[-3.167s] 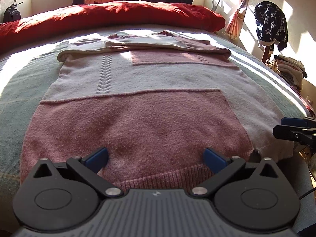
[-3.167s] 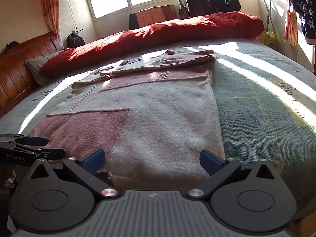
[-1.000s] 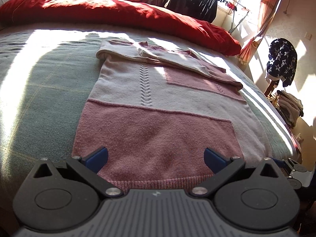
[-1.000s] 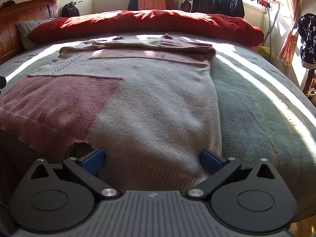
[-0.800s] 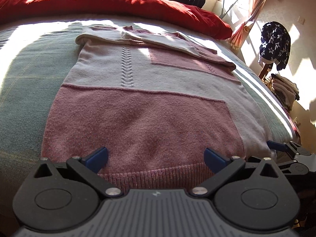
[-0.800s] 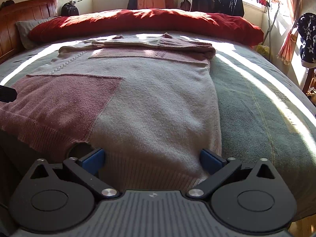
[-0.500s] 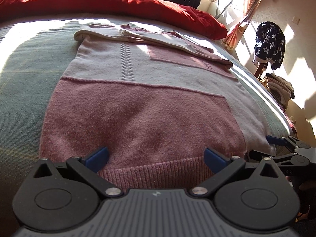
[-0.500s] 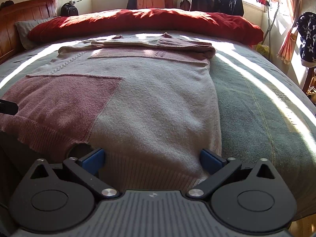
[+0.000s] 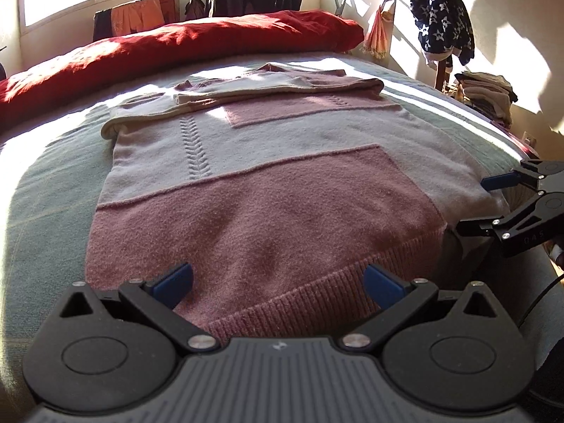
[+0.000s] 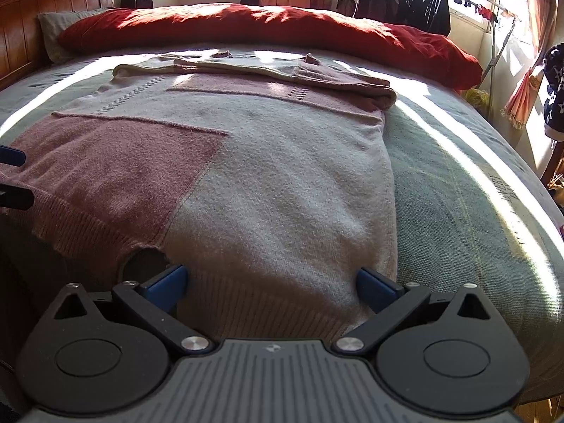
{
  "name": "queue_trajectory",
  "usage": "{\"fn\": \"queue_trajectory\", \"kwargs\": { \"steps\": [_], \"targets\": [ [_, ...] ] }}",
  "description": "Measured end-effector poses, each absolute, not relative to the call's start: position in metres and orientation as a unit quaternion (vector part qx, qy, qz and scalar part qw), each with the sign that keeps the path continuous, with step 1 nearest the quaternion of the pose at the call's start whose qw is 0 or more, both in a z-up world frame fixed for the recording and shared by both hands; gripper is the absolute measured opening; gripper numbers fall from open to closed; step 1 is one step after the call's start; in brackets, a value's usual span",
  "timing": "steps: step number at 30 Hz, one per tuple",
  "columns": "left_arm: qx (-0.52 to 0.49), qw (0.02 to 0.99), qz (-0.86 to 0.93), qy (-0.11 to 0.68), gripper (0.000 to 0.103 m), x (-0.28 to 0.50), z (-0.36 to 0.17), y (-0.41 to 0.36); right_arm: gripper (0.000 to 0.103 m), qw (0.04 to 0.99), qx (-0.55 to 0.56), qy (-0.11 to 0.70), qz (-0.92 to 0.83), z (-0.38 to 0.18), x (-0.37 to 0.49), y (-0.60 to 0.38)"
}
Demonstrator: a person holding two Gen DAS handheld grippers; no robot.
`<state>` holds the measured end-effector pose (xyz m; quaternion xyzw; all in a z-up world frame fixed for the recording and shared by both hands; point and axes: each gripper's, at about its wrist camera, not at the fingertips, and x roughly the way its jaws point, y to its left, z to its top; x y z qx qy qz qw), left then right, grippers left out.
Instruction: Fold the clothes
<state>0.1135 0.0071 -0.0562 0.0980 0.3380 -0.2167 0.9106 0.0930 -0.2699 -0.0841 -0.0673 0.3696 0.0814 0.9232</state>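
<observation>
A pink and grey knit sweater (image 9: pixel 268 162) lies flat on the bed with its sleeves folded across the top, hem toward me. It also shows in the right wrist view (image 10: pixel 268 176). My left gripper (image 9: pixel 278 282) is open, its blue pads straddling the pink ribbed hem at the sweater's left part. My right gripper (image 10: pixel 271 283) is open at the grey right part of the hem; it also shows at the right edge of the left wrist view (image 9: pixel 493 204). Neither holds the fabric.
The bed has a grey-green cover (image 10: pixel 458 190) and a red duvet (image 10: pixel 268 28) bunched at the head. A wooden headboard (image 10: pixel 35 10) stands at far left. A drying rack with dark clothes (image 10: pixel 416 7), a chair with a star-print garment (image 9: pixel 440 31) and a clothes pile (image 9: pixel 490 95) stand at right.
My left gripper has swung so the sweater sits more centred and the right gripper shows larger at its right. The right gripper has barely moved. Both stay open.
</observation>
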Motion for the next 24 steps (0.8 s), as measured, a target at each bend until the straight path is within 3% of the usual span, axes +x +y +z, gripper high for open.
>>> {"fn": "queue_trajectory", "kwargs": {
  "steps": [10,24],
  "targets": [
    [0.367,0.857,-0.269,0.244,0.102,0.082,-0.073,-0.048,0.103,0.932,-0.110,0.326,0.113,-0.043,0.101,-0.273],
    [0.501,0.806,-0.268,0.165,0.103,0.069,-0.104,-0.081,0.103,0.938,-0.130,0.302,0.109,-0.021,0.093,-0.277]
  ]
}}
